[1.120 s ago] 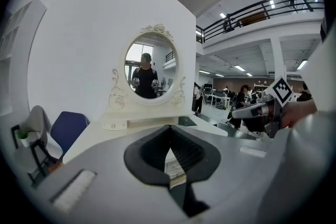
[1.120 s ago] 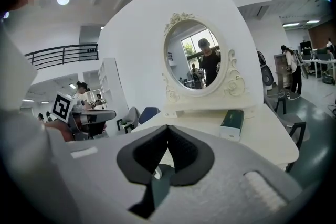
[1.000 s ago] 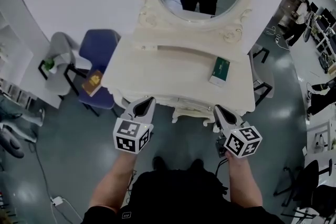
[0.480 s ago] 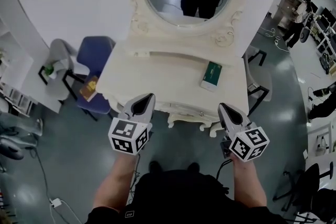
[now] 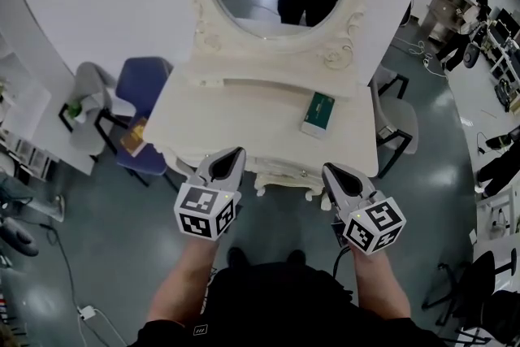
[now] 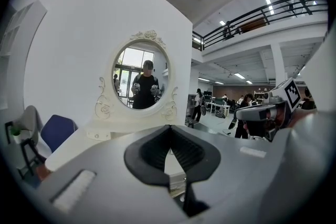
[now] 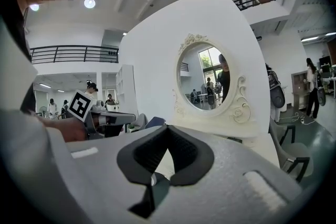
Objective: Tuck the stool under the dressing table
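I am holding my left tool (image 5: 234, 154) and right tool (image 5: 329, 171) closed on nothing. The stool (image 5: 282, 184) is sitting between them, just ahead, under the table (image 5: 244, 118).

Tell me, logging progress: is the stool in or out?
Mostly in: of the stool only a front edge shows beneath the dressing table.
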The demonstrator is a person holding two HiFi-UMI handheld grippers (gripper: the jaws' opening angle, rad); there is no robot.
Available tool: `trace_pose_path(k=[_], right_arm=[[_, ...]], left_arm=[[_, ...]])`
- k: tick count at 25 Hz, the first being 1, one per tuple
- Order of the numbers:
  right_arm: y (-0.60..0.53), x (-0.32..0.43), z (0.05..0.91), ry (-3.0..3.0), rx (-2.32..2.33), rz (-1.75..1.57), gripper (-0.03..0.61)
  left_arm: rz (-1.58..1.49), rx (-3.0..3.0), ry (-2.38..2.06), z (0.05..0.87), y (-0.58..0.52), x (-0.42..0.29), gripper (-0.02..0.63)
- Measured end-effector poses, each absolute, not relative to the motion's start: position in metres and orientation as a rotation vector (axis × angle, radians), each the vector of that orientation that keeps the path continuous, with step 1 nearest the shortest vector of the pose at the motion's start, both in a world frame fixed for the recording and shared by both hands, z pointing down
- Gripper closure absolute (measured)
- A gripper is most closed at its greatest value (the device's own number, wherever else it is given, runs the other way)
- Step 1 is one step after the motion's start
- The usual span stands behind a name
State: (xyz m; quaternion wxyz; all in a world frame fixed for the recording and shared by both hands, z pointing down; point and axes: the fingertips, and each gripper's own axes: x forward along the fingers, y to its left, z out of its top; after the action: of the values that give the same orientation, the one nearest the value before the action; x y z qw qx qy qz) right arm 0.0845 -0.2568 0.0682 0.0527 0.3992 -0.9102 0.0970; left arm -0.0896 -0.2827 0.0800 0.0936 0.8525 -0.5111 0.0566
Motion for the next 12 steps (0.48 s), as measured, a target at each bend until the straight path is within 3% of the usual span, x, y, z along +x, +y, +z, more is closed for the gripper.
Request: trace_pose_path(k=[12], right_arm=[[-0.2507,0.0948,0.0682,-2.766,1.239,0.321,0.577]], left_arm=[[0.193,2.537,-1.488,0.0858,-0.2801,-0.0795,0.597]])
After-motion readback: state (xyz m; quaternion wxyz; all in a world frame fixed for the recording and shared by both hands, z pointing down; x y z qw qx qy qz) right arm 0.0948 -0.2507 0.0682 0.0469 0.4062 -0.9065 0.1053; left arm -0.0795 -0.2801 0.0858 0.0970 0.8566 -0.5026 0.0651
